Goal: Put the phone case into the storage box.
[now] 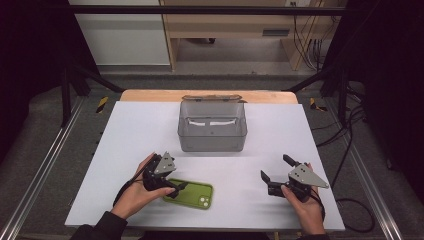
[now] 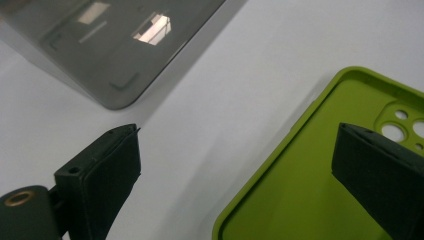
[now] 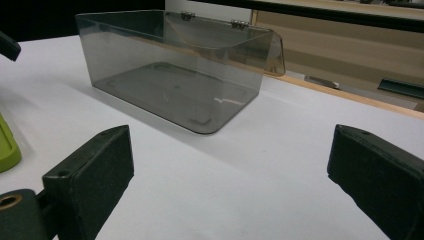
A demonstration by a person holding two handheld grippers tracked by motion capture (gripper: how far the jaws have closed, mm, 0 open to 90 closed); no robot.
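Two tongs wide open; left tongs (image 1: pixel 176 187) straddling near rim of lime-green silicone phone case (image 1: pixel 192 193) on white table (image 1: pixel 135 130). Close squarely on rim, lift level toward smoky clear plastic box (image 1: pixel 212 127). Right tongs (image 1: pixel 276 175) empty, ready.

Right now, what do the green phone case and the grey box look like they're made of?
The green phone case looks like soft silicone or rubbery plastic: matte, even lime surface, raised moulded rim and camera cutouts. The grey box looks like smoke-tinted clear hard plastic, perhaps acrylic: you can see the table through its walls, it shows glossy reflections, and small metal-looking hinges hold its open lid.
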